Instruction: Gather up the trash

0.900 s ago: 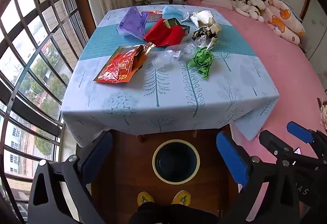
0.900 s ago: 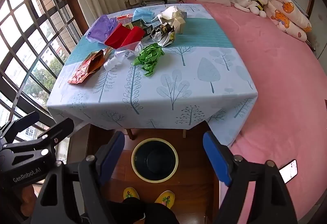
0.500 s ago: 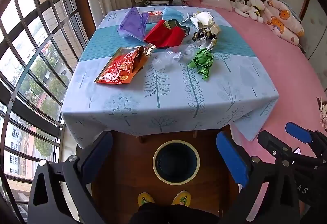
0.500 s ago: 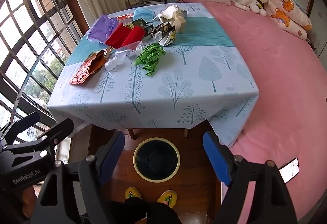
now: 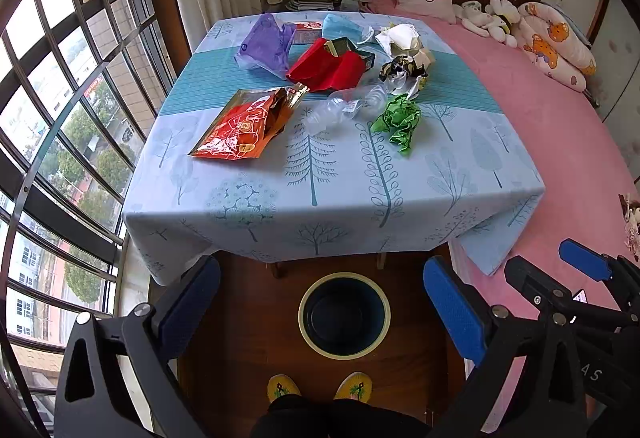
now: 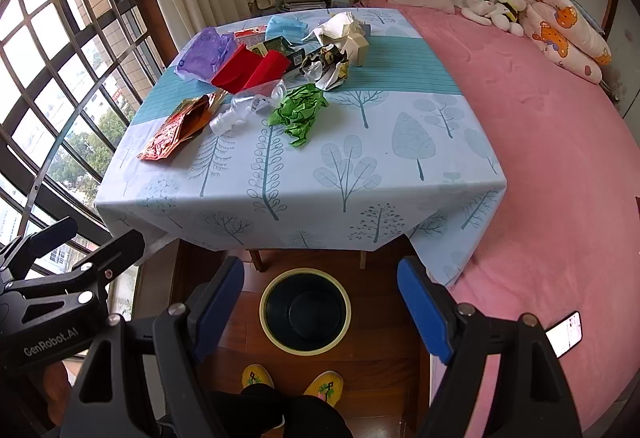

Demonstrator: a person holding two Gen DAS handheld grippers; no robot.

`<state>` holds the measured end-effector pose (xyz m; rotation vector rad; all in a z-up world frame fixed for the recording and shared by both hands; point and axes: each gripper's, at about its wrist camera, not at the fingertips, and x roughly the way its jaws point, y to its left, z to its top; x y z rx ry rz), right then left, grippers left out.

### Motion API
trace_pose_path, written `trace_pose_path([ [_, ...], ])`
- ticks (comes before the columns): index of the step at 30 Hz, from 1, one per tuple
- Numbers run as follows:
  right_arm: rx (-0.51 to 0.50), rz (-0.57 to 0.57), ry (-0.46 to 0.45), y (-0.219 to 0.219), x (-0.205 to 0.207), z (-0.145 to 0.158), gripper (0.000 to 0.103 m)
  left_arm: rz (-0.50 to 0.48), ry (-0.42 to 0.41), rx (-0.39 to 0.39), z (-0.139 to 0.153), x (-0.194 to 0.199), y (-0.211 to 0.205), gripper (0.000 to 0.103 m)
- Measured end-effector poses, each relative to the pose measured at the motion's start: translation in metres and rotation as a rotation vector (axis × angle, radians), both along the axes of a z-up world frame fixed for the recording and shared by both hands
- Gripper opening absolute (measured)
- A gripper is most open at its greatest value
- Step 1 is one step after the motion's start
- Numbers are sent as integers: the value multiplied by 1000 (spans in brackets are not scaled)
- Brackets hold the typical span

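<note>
Trash lies on the far half of the table (image 5: 332,198): an orange foil packet (image 5: 244,126), a crushed clear bottle (image 5: 344,106), crumpled green paper (image 5: 398,118), a red bag (image 5: 328,66), a purple bag (image 5: 264,42), and crumpled white paper (image 5: 400,36). The green paper (image 6: 300,110) and orange packet (image 6: 176,130) also show in the right wrist view. A dark bin (image 5: 344,314) with a cream rim stands on the floor below the near table edge. My left gripper (image 5: 320,314) and right gripper (image 6: 320,310) are both open and empty above the bin (image 6: 306,310).
A pink bed (image 6: 560,142) runs along the table's right side with plush toys (image 6: 492,4) and a pillow at its head. Barred windows (image 5: 60,98) line the left. A phone (image 6: 564,332) lies on the bed edge. My yellow slippers (image 5: 316,386) are on the wood floor.
Both views have shifted slightly; the table and bin sit a little lower in the right view. Both grippers stay open and the trash has not moved.
</note>
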<state>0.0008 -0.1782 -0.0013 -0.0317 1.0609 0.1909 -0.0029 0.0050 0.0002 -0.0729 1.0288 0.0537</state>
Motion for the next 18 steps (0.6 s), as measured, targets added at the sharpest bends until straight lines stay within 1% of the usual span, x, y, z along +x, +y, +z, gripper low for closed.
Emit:
trace_pose_path([
  [18, 3, -1, 5, 1, -7, -1, 80, -12, -2, -3, 2, -2, -2, 101],
])
